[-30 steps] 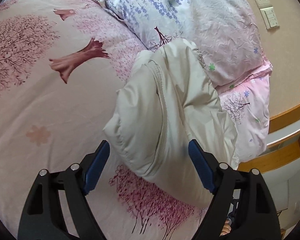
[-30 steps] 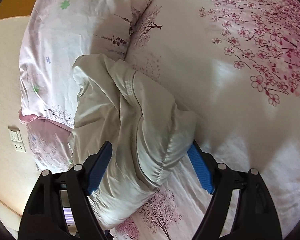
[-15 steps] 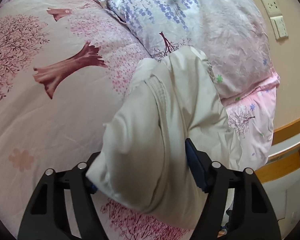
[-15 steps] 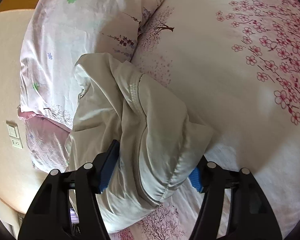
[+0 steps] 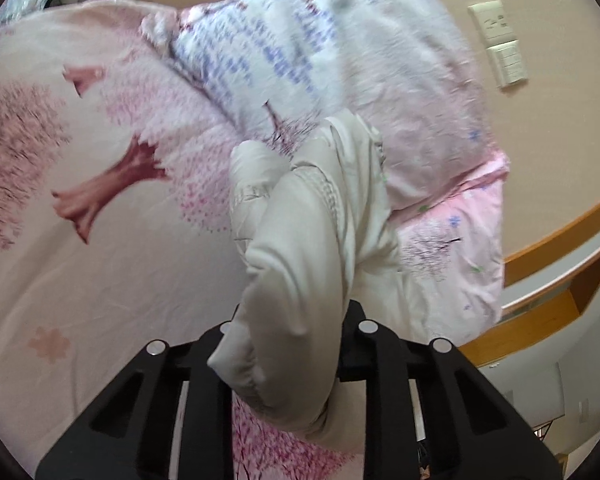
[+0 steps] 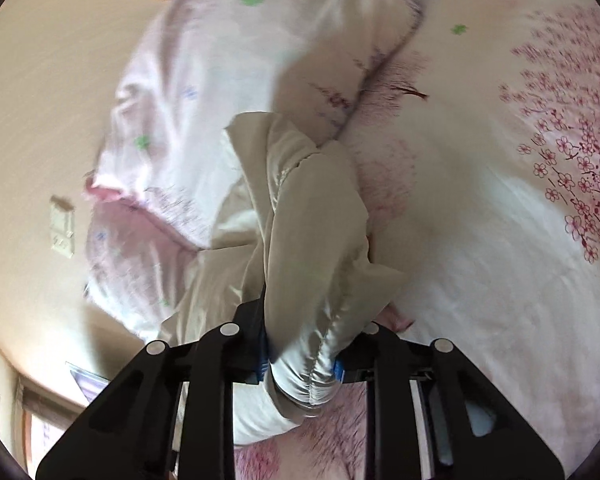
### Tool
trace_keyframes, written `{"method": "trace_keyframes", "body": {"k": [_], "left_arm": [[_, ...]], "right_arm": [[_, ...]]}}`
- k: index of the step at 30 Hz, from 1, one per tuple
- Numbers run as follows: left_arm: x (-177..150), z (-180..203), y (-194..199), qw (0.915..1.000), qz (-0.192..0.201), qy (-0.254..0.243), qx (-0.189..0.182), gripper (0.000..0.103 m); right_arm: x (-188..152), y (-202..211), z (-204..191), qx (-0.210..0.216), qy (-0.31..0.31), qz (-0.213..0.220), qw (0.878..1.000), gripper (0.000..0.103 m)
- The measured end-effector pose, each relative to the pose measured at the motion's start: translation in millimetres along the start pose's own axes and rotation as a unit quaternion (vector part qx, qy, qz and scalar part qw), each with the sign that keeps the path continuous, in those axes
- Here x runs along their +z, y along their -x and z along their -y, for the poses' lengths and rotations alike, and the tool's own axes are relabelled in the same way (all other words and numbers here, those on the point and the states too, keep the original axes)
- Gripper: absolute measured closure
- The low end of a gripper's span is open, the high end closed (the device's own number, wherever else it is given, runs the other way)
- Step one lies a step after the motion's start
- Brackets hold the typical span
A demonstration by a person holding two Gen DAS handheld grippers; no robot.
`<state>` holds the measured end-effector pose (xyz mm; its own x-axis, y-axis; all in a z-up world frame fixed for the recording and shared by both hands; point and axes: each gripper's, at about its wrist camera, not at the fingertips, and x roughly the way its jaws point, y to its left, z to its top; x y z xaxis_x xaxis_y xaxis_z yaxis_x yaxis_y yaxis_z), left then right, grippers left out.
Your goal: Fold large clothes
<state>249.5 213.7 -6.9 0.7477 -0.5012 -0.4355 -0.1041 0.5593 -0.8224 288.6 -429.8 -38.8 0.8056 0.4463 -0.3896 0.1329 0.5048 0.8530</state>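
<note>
Left claw: the left gripper (image 5: 290, 344) is clenched on a thick bunched end of the cream padded quilted jacket (image 5: 312, 240); the fabric bulges out over both jaws.
Right claw: the right gripper (image 6: 302, 354) is likewise clamped on a hemmed, stitched edge of the same jacket (image 6: 308, 240), blue pads just showing either side of the cloth.
Jacket's place: it runs forward from both claws in a rumpled roll, its far end against the pale floral pillow (image 5: 340, 60).
Progress: I judge the fold barely begun; the jacket is a crumpled bundle, not spread flat, with no neat crease visible. Spreading, aligning and folding all seem left.
Open room: left of the left claw, the pink tree-printed bedsheet (image 5: 80, 200) lies broad and bare, good for laying out.
Edges: right of the left claw the bed ends near a wooden bed frame (image 5: 540, 320) and the beige wall (image 5: 540, 0); cloth could slip off there.
</note>
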Motion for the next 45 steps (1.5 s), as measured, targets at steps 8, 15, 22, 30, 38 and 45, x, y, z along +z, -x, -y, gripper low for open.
{"method": "trace_keyframes", "body": {"k": [8, 15, 22, 30, 38, 45], "left_arm": [[-27.3, -24.6, 76.9, 0.9999, 0.009, 0.006, 0.008, 0.080], [-63.1, -60.5, 145.5, 0.9992, 0.028, 0.025, 0.016, 0.080], [-73.4, -78.7, 149.8, 0.9985, 0.031, 0.027, 0.036, 0.066], [-75.9, -76.9, 146.0, 0.9982, 0.037, 0.008, 0.046, 0.051], [-76.3, -71.4, 141.6, 0.9968, 0.043, -0.017, 0.065, 0.048], [-76.0, -74.8, 140.1, 0.9974, 0.041, -0.010, 0.059, 0.048]], "right_arm": [[-55.3, 35.9, -10.3, 0.010, 0.039, -0.038, 0.998, 0.080], [-122.3, 73.0, 1.6, -0.019, 0.081, -0.065, 0.994, 0.079], [-134.5, 103.4, -10.0, -0.129, 0.163, -0.004, 0.978, 0.046], [-154.8, 84.9, -114.7, -0.078, 0.330, 0.021, 0.940, 0.060], [-214.5, -23.0, -194.9, -0.034, 0.408, -0.143, 0.901, 0.083], [-241.2, -59.7, -207.8, -0.034, 0.404, -0.193, 0.893, 0.084]]}}
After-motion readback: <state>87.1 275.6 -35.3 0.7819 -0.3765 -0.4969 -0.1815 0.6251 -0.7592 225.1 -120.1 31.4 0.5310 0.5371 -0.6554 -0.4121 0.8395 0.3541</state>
